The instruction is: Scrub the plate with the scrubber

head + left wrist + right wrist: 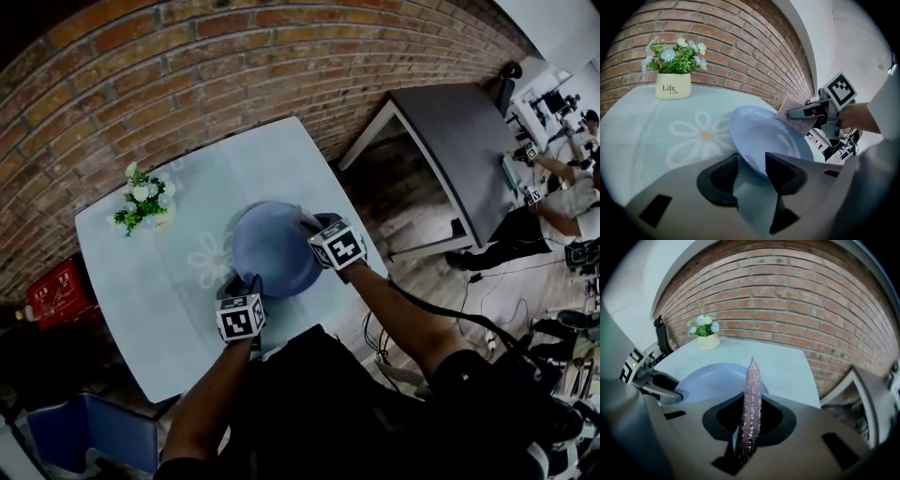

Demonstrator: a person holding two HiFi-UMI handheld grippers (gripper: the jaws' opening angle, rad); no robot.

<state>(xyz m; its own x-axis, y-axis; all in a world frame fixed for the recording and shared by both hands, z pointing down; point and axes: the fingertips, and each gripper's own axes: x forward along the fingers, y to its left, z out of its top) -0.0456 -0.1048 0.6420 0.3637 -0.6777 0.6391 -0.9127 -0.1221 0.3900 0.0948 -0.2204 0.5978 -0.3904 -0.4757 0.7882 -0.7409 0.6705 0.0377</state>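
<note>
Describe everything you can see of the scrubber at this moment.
The scrubber is a thin, flat pad, pinkish-purple with a glittery, mesh-like surface. The right gripper is shut on it, so it stands edge-on between the jaws, its tip sticking out past them. From the left gripper view it shows as a roughly square sheet at the far rim of the blue plate.

Lower centre of frame: left gripper (752, 164), jaws closed on near rim of blue plate (764, 136). Centre right: right gripper (793, 114) with marker cube (840, 89), pinching purple scrubber (806, 125), scrubber touching far rim of plate. Upper left: flower pot (672, 86) marked "Life" on pale table (642, 136) with daisy print. Behind: brick wall (740, 42).
</note>
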